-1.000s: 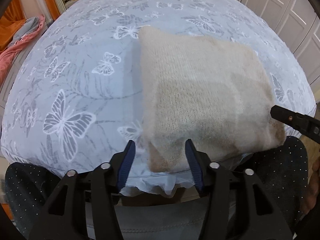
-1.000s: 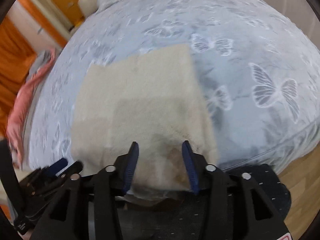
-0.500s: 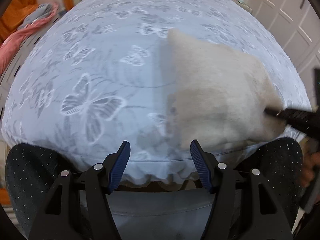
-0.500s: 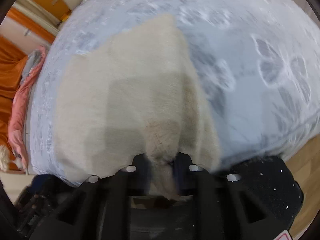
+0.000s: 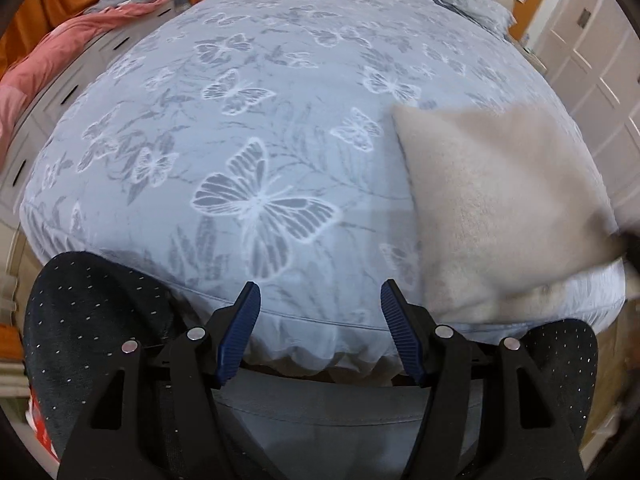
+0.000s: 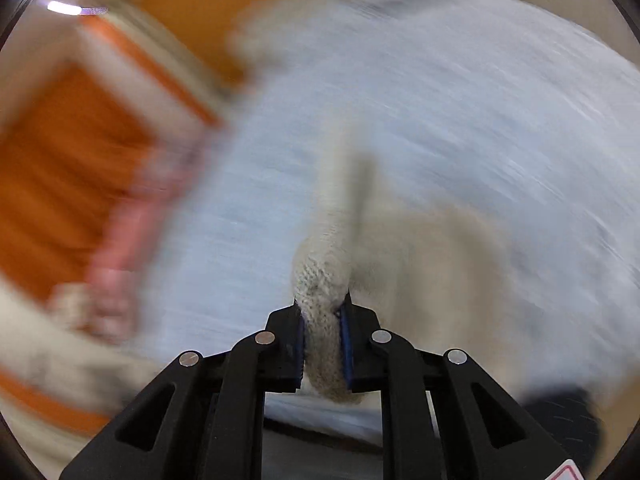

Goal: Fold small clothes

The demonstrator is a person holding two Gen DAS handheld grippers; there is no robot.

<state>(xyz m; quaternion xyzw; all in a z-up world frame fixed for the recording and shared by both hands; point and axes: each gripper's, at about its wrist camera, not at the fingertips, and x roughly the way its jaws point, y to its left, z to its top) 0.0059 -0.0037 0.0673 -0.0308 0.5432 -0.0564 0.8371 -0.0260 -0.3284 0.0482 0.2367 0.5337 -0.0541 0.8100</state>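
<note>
A folded cream knit garment (image 5: 500, 200) lies on the bed's near right part in the left wrist view. My left gripper (image 5: 320, 332) is open and empty over the bed's front edge, to the left of the garment. My right gripper (image 6: 322, 340) is shut on a bunched edge of the cream knit garment (image 6: 320, 280). The garment's edge rises from the bed between its blue pads. The right wrist view is heavily blurred by motion.
The bed (image 5: 260, 120) has a grey-blue butterfly cover. A pink blanket (image 5: 52, 52) lies on a grey cot at the left. White wardrobe doors (image 5: 600, 60) stand at the right. Dark dotted trouser knees (image 5: 92, 300) sit at the bed's front edge.
My right gripper closed on the garment's near edge and is swinging it fast. My left gripper moved left, off the garment, and stays open.
</note>
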